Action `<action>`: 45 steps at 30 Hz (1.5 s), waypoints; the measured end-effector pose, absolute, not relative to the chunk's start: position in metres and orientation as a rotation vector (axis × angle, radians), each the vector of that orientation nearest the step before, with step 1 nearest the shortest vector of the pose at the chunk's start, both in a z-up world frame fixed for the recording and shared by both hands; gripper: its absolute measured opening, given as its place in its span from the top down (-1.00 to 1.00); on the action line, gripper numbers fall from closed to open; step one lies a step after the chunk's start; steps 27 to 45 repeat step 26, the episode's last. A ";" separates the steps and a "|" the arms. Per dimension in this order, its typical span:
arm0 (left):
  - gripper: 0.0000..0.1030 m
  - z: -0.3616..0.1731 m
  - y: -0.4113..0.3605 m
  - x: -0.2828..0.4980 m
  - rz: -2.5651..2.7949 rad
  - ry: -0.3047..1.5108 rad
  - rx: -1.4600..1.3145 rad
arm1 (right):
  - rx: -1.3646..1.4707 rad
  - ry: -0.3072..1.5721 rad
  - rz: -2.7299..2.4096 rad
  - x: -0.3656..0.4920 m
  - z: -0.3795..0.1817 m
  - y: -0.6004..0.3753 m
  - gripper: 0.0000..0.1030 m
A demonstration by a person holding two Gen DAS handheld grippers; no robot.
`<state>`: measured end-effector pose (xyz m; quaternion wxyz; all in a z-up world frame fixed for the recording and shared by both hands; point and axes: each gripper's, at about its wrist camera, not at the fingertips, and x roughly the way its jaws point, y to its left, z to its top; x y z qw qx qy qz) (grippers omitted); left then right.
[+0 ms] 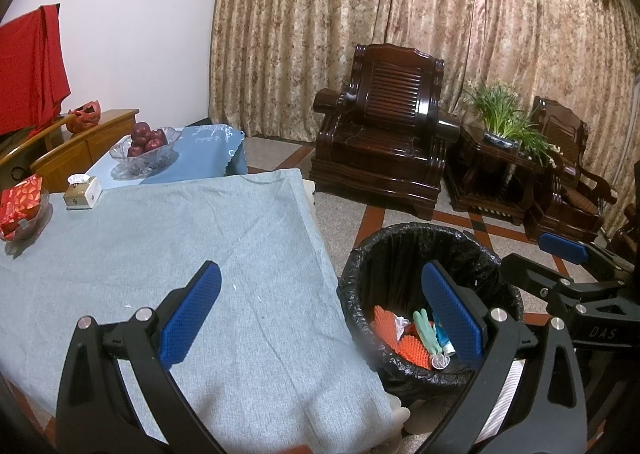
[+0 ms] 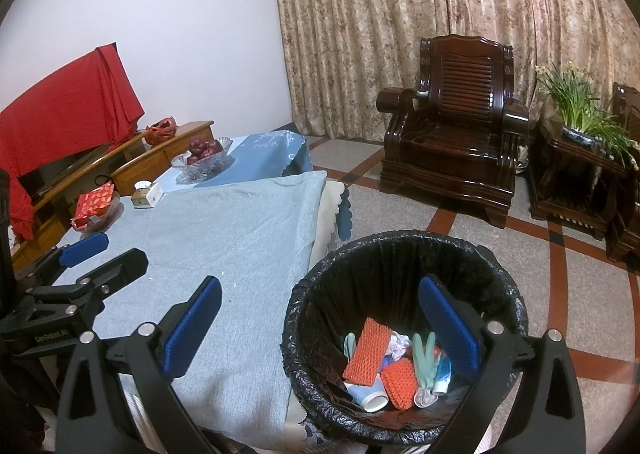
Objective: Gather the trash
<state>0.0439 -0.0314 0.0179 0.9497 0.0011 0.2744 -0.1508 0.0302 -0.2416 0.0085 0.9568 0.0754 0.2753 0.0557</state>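
Trash (image 2: 394,364) in bin (image 2: 404,250), below open right tool (image 2: 320,318)

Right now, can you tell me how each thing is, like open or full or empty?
Left gripper: open, holding nothing.
Right gripper: open, holding nothing.
Trash bin: lined with a black bag, partly filled with trash.
Green glove: lying in the bin.
Paper cup: tipped on its side in the bin.
Glass bowl: holding red apples.
Tissue box: a tissue sticking out.

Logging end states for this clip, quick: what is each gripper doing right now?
left gripper: open, fingers wide apart, holding nothing.
right gripper: open, empty, one finger in front of the trash bin.
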 end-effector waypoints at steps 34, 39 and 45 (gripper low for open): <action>-0.90 0.013 -0.036 0.045 -0.305 0.567 0.007 | 0.155 0.561 0.113 0.031 0.007 -0.243 -0.88; -0.90 0.013 -0.036 0.045 -0.305 0.567 0.007 | 0.155 0.561 0.113 0.031 0.007 -0.243 -0.88; -0.90 0.013 -0.036 0.045 -0.305 0.567 0.007 | 0.155 0.561 0.113 0.031 0.007 -0.243 -0.88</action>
